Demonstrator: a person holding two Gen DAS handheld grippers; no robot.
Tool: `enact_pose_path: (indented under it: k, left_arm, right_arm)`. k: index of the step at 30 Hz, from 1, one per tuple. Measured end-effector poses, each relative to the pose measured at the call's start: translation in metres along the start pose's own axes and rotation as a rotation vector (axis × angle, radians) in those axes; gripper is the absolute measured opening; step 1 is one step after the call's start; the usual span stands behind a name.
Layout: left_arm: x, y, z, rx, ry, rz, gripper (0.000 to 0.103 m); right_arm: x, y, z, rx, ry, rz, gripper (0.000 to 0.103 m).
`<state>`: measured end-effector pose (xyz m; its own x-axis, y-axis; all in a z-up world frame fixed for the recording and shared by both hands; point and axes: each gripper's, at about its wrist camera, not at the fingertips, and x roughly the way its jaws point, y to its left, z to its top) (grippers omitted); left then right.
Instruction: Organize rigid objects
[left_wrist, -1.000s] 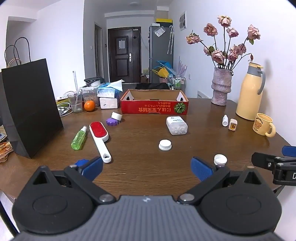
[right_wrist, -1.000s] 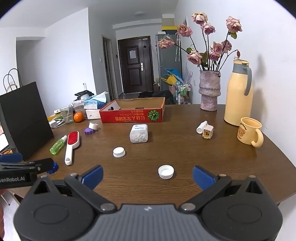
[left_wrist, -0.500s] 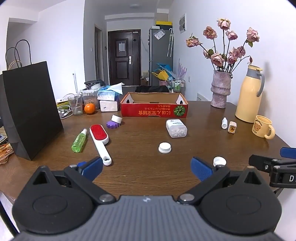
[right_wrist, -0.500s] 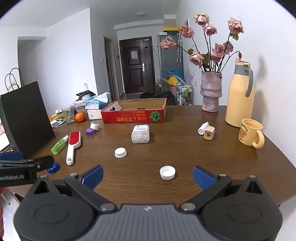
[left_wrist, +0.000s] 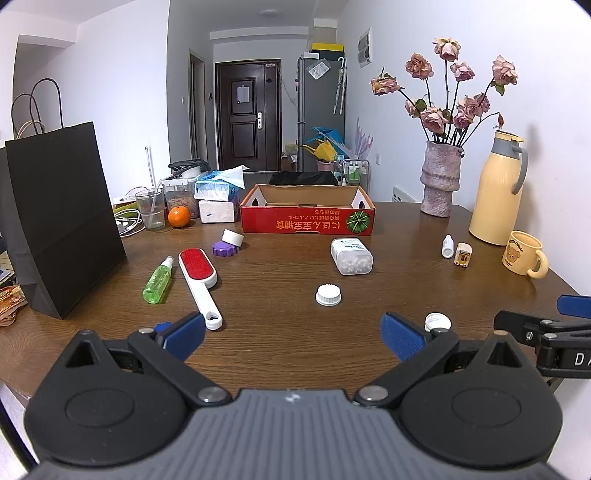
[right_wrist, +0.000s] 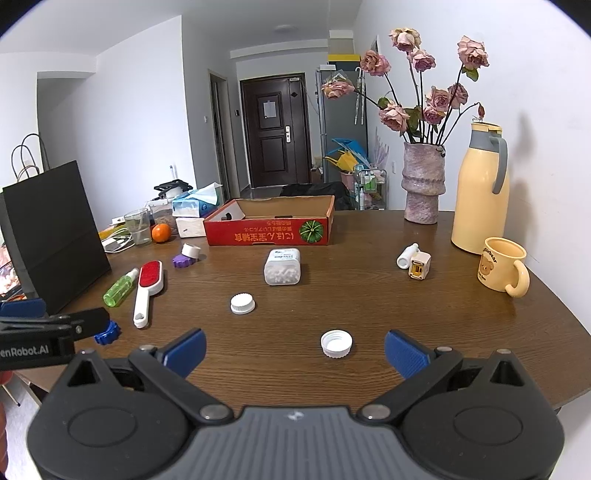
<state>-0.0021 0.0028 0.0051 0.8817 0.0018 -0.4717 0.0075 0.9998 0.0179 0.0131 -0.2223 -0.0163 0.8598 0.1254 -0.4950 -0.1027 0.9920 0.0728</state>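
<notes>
Counter (left_wrist: 280, 354): one, dark wood-grain, smooth, rounded at the right edge.
Paper bag (left_wrist: 59, 221): one, matte black, standing upright at the left side.
Cardboard box (left_wrist: 308, 218): one, red printed tray, open top, at the far middle.
Thermos jug (left_wrist: 496, 192): one, cream, smooth, grey handle; just in front of it one cream mug (left_wrist: 522, 253) with a bear print.
Vase (left_wrist: 441, 181): one, rough mottled pink, ribbed, holding dried roses.
Left gripper (left_wrist: 291, 334) and right gripper (right_wrist: 293, 349): two, black plastic with blue ribbed fingers (left_wrist: 184, 336), both spread wide above the near edge, holding nothing.
Lint brush (left_wrist: 197, 278): one, white plastic with an oval red pad, lying flat beside one green translucent spray bottle (left_wrist: 158, 280).
Pill container (left_wrist: 351, 254): one, clear, rectangular, full of white pellets, in front of the box.
White caps: two, round and ridged, one (right_wrist: 242, 303) mid-counter, one (right_wrist: 336, 343) upturned between the right fingers.
Toothed discs: two, one purple (left_wrist: 226, 249), one blue (right_wrist: 108, 331).
Small dropper bottle (left_wrist: 447, 245) and small white block (left_wrist: 463, 254): one each, touching, near the mug.
</notes>
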Motion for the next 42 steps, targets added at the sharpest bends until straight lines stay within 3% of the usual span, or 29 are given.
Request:
enact_pose_path:
  k: [42]
  left_arm:
    - [-0.0013,0.0017,0.0039,0.0,-0.007,-0.001,0.103]
  right_arm:
    - [-0.0014,0.0029,0.0003,-0.008,-0.005,0.001,0.103]
